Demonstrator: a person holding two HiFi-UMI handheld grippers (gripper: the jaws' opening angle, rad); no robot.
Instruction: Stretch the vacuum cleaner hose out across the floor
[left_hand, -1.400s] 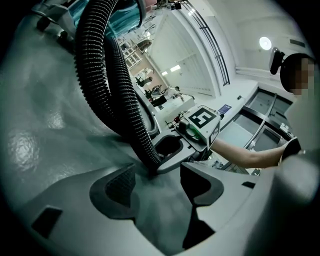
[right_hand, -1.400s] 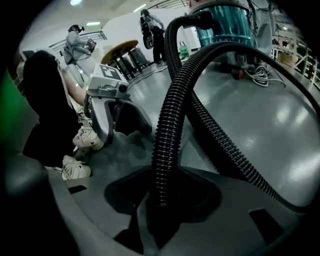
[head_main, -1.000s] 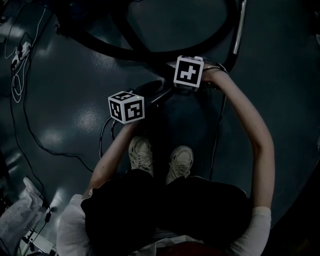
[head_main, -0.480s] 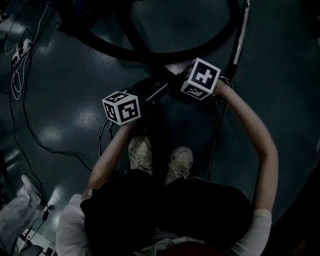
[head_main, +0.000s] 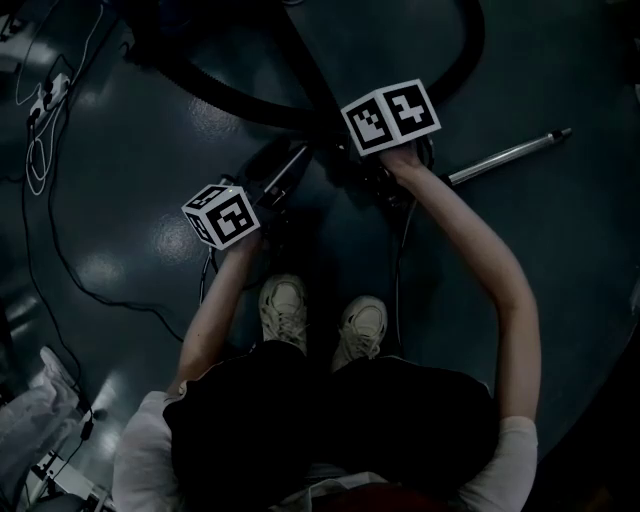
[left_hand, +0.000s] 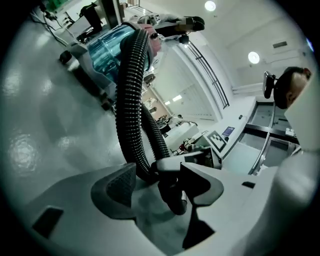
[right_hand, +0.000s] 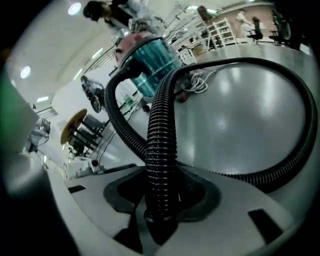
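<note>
As right tongs (right_hand: 162, 195) clamp hose (right_hand: 160, 135), left tongs (left_hand: 159, 189) straddle.

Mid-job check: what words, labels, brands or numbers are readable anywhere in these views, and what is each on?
No readable text anywhere.
Left marker cube, right marker cube: black-and-white square patterns only, no letters.
Hose, vacuum cleaner: no print visible.
Background screen: too small to read.

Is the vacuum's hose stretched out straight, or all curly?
Curly. In the right gripper view the hose bends round in a big loop over the floor.
</note>
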